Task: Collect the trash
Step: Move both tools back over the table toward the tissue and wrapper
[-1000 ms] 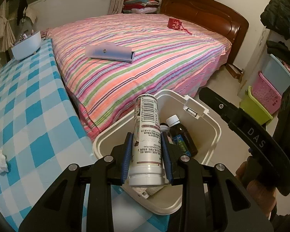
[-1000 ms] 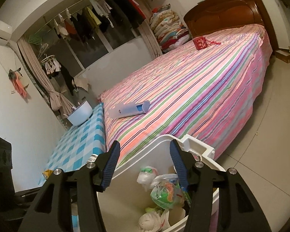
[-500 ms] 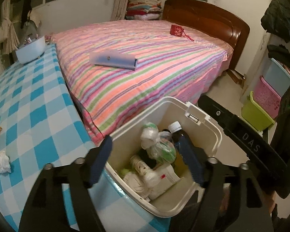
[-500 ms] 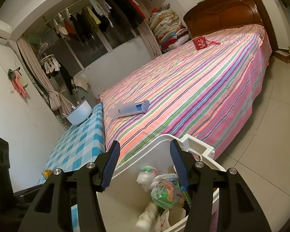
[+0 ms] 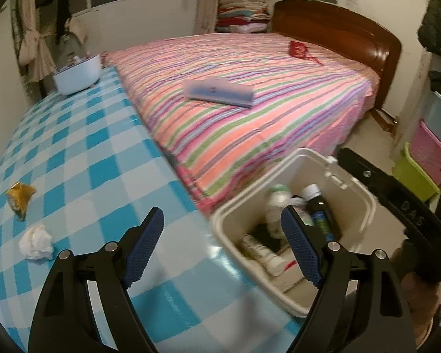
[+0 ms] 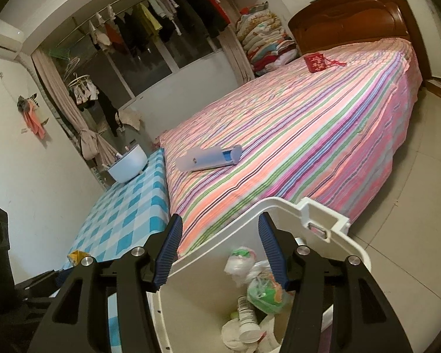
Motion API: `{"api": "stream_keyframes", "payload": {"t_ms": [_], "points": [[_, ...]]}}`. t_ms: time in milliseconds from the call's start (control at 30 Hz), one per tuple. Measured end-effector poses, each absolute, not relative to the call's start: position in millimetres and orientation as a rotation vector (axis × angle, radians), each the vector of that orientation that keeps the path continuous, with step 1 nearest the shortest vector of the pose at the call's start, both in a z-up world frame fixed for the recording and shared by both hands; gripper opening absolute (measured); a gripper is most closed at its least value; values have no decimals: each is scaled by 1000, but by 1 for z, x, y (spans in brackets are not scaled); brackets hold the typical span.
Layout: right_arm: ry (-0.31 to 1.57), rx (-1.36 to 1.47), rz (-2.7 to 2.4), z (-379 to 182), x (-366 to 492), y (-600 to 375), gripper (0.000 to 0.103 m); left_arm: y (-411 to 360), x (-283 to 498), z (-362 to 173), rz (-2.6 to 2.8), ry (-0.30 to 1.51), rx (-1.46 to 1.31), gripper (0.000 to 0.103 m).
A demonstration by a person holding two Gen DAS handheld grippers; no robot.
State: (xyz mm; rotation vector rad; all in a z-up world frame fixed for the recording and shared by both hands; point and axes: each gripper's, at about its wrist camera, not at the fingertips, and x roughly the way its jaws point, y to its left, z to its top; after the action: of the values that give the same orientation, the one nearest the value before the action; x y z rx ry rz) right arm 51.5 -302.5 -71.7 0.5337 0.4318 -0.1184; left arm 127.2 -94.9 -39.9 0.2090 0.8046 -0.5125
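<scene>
A cream trash bin (image 5: 364, 203) stands at the right edge of the blue checked table (image 5: 82, 158). It holds a white can (image 5: 261, 253), a dark bottle (image 5: 320, 214) and bags. My left gripper (image 5: 223, 247) is open and empty, over the table edge beside the bin. A crumpled white tissue (image 5: 35, 242) and a yellow wrapper (image 5: 20, 195) lie on the table to the left. My right gripper (image 6: 217, 250) is open, its jaws either side of the bin's rim (image 6: 279, 203); the white can (image 6: 245, 320) and a green bag (image 6: 264, 294) lie inside.
A bed with a striped pink cover (image 5: 250, 111) runs along the table's far side, with a pale blue box (image 5: 220, 92) and a red pouch (image 5: 298, 48) on it. A white bowl (image 5: 78, 75) stands at the table's far end. Coloured plastic baskets (image 5: 417, 173) stand at right.
My left gripper opened and dropped the white can into the bin, then swung left toward the table. The right gripper stayed by the bin.
</scene>
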Motion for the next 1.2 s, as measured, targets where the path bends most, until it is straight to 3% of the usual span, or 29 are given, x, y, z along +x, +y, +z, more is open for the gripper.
{"api": "stream_keyframes", "payload": {"t_ms": [67,800,900,1200], "points": [[439,528,-109,-72,54,-297,53,-81,132,-39,-477,799,187,90],[545,438,35,-75,90,-209,53,39,160,-47,-258,824,42,90],[556,423,48,-75,95,-199,59,54,160,-46,-229,820,38,90],[608,318,166,-75,124,-152,60,109,163,-42,-146,812,-33,90]]}}
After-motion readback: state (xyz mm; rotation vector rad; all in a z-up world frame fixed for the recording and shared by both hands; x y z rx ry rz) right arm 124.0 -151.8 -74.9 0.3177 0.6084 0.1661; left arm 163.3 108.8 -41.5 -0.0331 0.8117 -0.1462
